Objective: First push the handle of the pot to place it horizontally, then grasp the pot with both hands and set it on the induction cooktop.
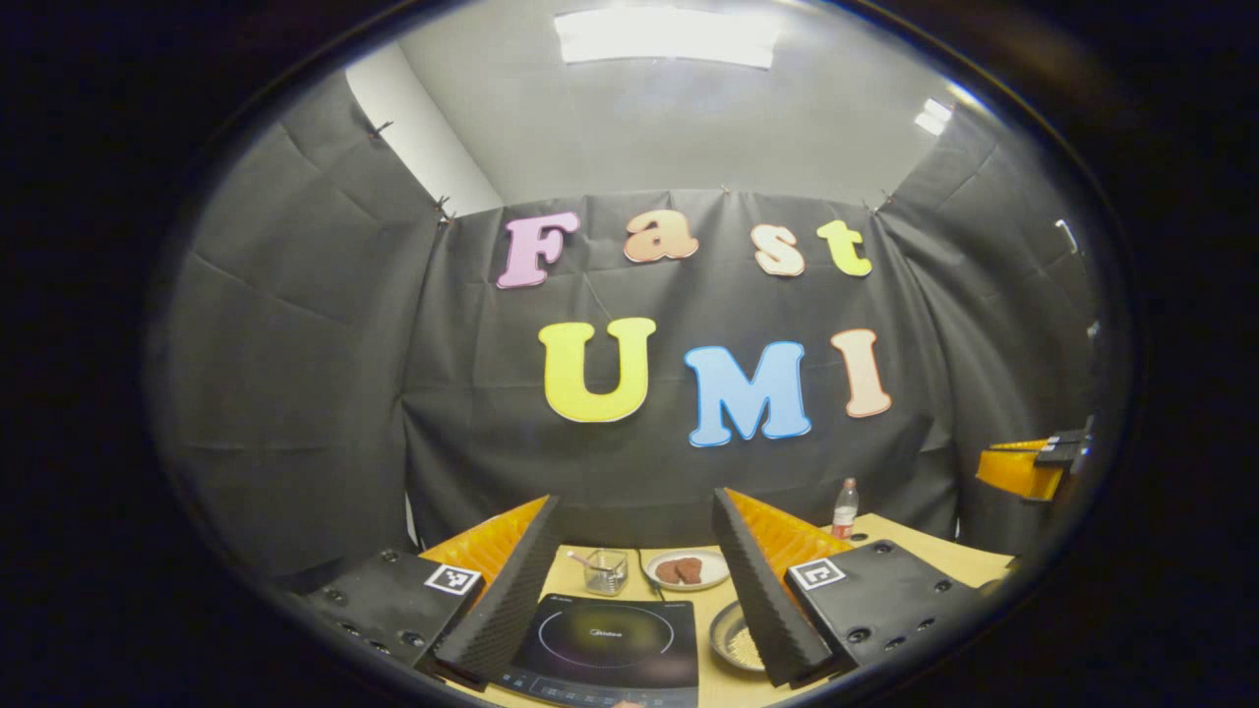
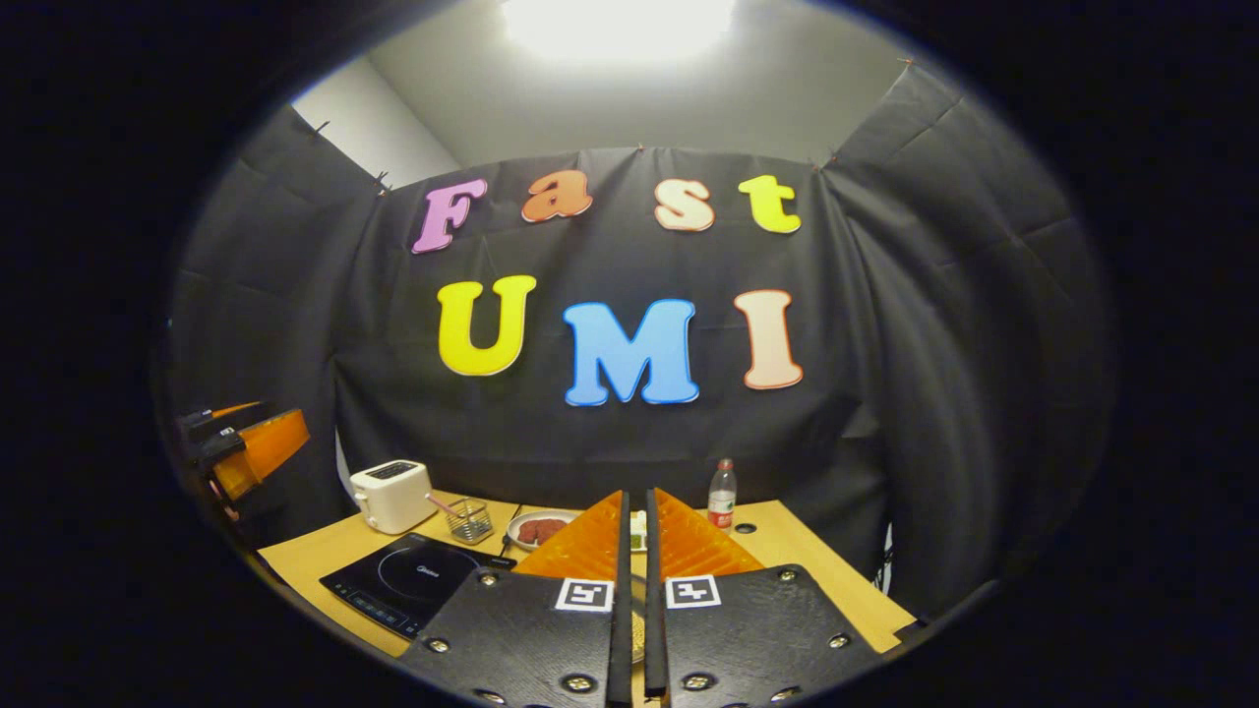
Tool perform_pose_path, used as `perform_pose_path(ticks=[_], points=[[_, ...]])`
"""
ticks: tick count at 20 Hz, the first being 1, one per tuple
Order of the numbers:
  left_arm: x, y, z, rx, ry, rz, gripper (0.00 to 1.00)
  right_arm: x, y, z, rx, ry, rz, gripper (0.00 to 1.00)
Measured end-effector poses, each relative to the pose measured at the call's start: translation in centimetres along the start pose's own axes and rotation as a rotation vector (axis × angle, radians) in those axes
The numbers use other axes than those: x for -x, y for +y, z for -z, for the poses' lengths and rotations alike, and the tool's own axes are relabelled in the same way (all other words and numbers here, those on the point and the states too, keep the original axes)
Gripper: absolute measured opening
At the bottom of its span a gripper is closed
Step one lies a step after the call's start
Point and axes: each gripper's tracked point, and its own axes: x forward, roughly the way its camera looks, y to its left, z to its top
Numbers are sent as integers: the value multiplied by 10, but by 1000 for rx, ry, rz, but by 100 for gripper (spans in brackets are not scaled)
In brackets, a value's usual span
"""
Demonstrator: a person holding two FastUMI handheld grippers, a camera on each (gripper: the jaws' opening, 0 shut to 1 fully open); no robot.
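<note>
The black induction cooktop (image 1: 602, 644) lies on the wooden table, framed between the fingers of my left gripper (image 1: 637, 499), which stands open and empty above the table's near side. To the cooktop's right sits a grey round pot (image 1: 733, 637) with pale grains inside; my finger hides part of it and I cannot see its handle. In the right gripper view the cooktop (image 2: 413, 580) lies at the lower left. My right gripper (image 2: 636, 497) is shut with nothing between its fingers, raised over the table.
A plate with brown food (image 1: 689, 568), a small clear holder (image 1: 605, 570) and a bottle (image 1: 844, 506) stand at the table's back. A white toaster (image 2: 393, 495) sits behind the cooktop. The other gripper shows at the far right (image 1: 1033, 467) and at the far left (image 2: 241, 447).
</note>
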Motion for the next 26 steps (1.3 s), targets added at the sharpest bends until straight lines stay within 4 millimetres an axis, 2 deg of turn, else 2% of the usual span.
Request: perform_pose_path(ticks=[3, 5, 7, 9, 12, 13, 19, 20, 21, 22, 26], points=[[0, 16, 2, -6, 3, -22, 94, -9, 21, 20, 1, 57, -54, 5], [2, 29, 6, -5, 9, -41, 98, -15, 31, 36, 21, 99, -75, 5], [5, 43, 7, -5, 11, -68, 94, -19, 47, 53, 22, 149, -116, 5], [9, 58, 9, -11, 15, -92, 98, -22, 60, 70, 24, 205, -153, 5], [14, 79, 12, -20, 22, -127, 100, -26, 84, 105, 29, 308, -216, 5], [14, 87, 13, -21, 24, -139, 94, -25, 92, 116, 29, 339, -239, 5], [20, 121, 26, -9, 44, -194, 94, -24, 126, 170, -28, 505, -305, 5], [21, 127, 29, -8, 46, -201, 97, -22, 131, 181, -30, 547, -317, 5], [22, 132, 32, -6, 49, -207, 100, -20, 135, 193, -34, 579, -323, 5], [23, 137, 33, -5, 51, -212, 98, -19, 139, 202, -38, 613, -325, 5], [27, 160, 47, 4, 65, -230, 100, -11, 148, 240, -84, 748, -317, 5]])
